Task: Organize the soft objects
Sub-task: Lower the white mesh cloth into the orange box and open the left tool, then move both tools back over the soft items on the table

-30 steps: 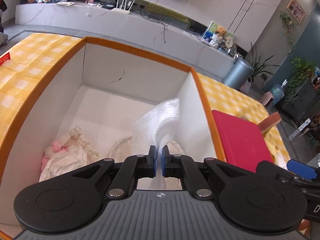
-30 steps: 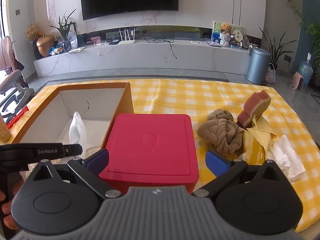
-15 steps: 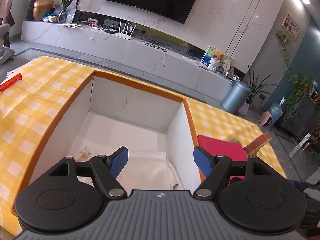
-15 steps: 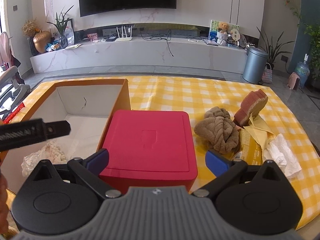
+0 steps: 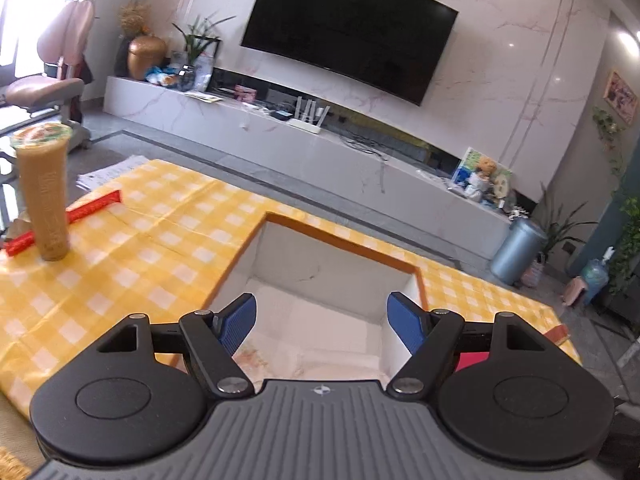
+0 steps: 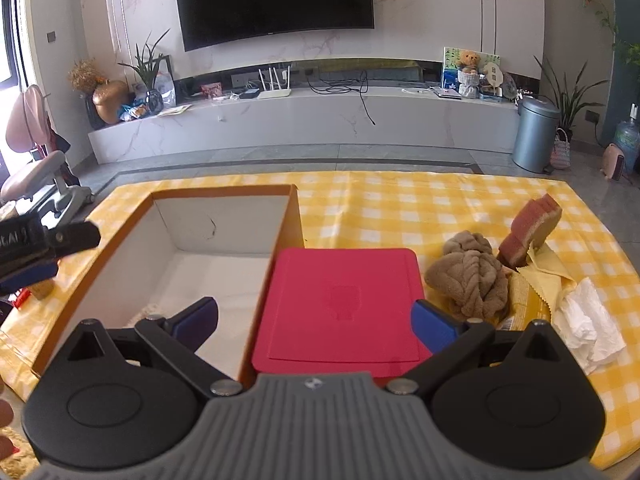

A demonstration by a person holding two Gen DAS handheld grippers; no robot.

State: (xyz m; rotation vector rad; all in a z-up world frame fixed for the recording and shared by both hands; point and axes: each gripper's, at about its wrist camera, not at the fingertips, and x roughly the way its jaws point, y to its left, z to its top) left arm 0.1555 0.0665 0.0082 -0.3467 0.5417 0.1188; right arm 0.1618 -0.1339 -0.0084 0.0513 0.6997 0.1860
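The orange-rimmed white cardboard box lies below my left gripper, which hangs open and empty above its near end. Pale crumpled soft items rest on the box floor between the pads. In the right wrist view the same box is at the left, and the left gripper shows over its left rim. My right gripper is open and empty above a red lid. To the right lie a brown knotted towel, a red-brown sponge, a yellow cloth and white tissue.
A tall sealed drink cup and a red ruler stand on the yellow checked tablecloth left of the box. A snack packet lies under the towel. Beyond the table are a TV bench and a grey bin.
My left gripper let go of the white plastic wrap, opened wide, and rose and tilted up away from the box floor. The wrap now lies inside the box. The right gripper stayed put.
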